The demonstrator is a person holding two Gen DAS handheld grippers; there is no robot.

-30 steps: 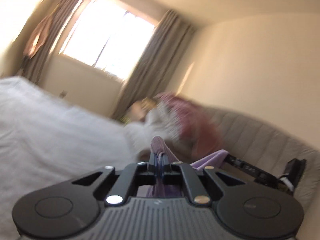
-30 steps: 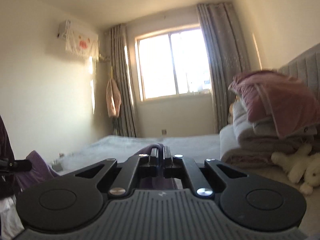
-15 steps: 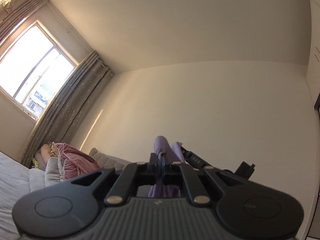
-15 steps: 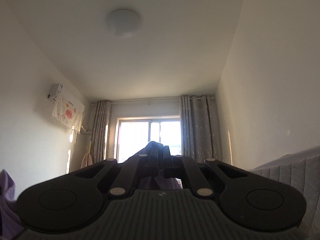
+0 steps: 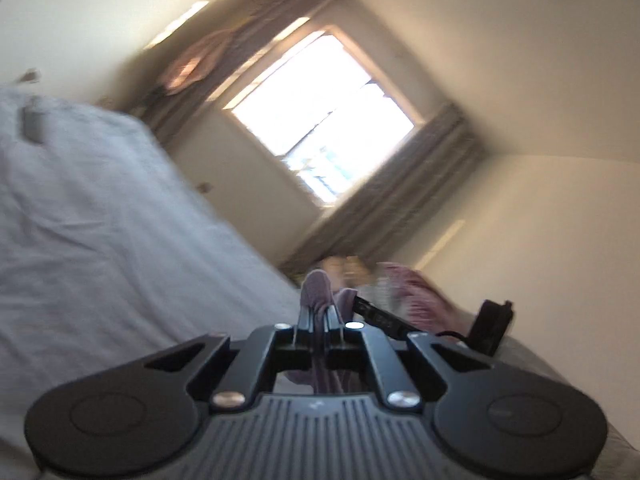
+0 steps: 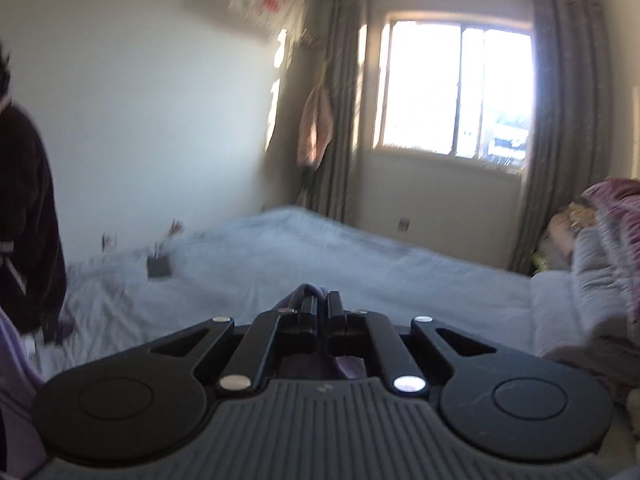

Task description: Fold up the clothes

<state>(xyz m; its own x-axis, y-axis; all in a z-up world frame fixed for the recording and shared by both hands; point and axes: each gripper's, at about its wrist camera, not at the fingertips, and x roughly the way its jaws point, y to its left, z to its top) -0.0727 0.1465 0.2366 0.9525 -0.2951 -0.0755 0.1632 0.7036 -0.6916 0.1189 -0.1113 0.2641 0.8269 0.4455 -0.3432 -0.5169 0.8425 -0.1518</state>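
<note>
Both cams swung down from ceiling to bed (image 6: 360, 264). Purple garment (image 5: 316, 284) is pinched by closed left gripper (image 5: 318, 316) & right gripper (image 6: 322, 306); should be lowered taut, edges level.

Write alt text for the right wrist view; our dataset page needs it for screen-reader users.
The right gripper is closed on a fold of purple garment, held above a bed with pale grey bedding. Beyond are a bright window with grey curtains and a pile of bedding at right.
</note>
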